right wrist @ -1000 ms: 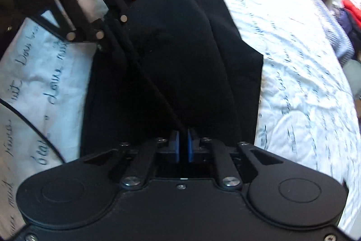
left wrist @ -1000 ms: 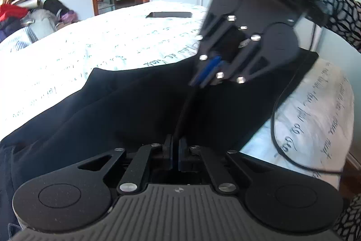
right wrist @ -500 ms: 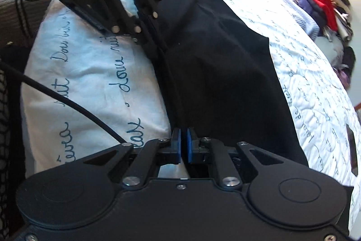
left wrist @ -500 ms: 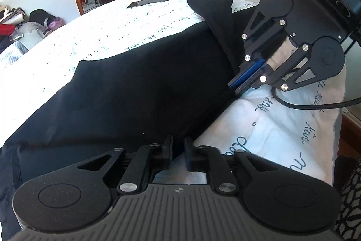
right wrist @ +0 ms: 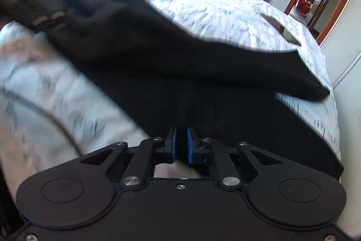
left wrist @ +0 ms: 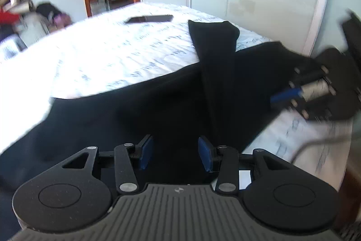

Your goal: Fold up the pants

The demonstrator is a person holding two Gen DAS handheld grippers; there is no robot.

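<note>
Pants [left wrist: 140, 110] lie on bed [left wrist: 112, 53], long axis crosswise; left hand-held gripper [left wrist: 175, 156] just opening, empty above them; right hand-held gripper [right wrist: 180, 148] pinches cloth.

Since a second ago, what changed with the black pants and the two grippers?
The left gripper has just opened, letting go of the black pants; nothing sits between its pads. The right gripper swung aside, shut. One trouser leg now lies folded across. The dark phone stayed on the white quilt.
</note>
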